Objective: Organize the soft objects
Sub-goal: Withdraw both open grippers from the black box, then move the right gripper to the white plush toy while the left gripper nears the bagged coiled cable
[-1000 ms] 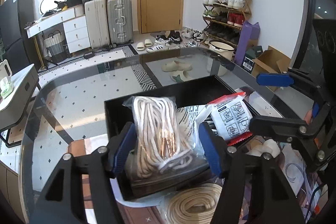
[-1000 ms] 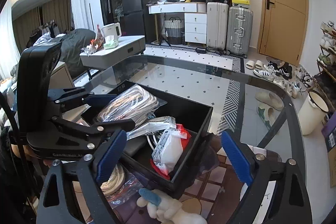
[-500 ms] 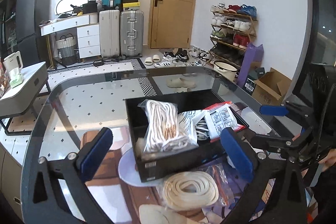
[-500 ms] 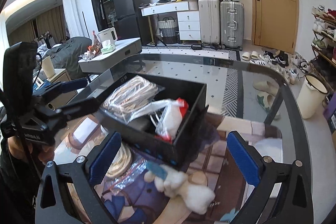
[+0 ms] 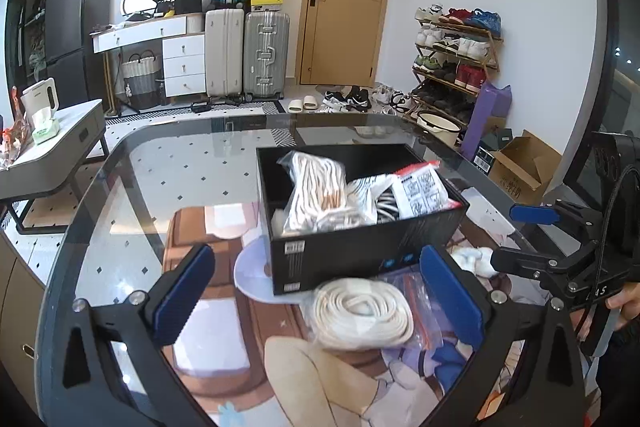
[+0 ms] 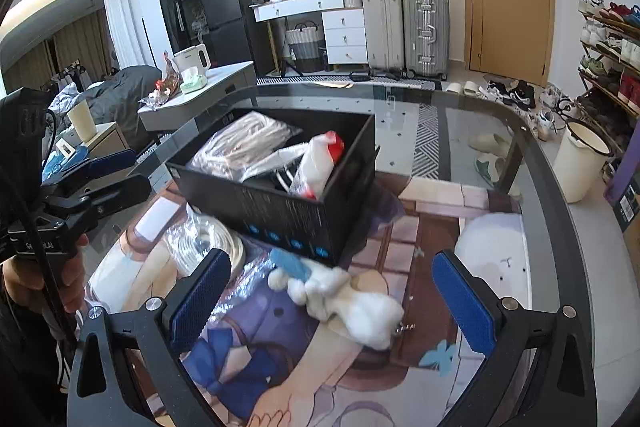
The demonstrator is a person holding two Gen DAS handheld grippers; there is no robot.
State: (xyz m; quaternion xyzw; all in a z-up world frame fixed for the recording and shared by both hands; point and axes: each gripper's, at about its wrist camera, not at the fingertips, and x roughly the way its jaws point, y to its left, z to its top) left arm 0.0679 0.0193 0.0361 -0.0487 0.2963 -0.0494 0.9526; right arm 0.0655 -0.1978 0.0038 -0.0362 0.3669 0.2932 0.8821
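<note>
- left wrist view: the left gripper (image 5: 316, 291) is spread wide and holds nothing, above a bagged coil of white rope (image 5: 362, 313) lying on the glass table (image 5: 120, 195) just in front of the black box (image 5: 360, 247), which holds bagged cords (image 5: 316, 183).
- right wrist view: the right gripper (image 6: 332, 301) is spread wide and empty, with the white plush toy (image 6: 348, 301) on the table between its fingers, touching neither, near the box (image 6: 280, 211).
</note>
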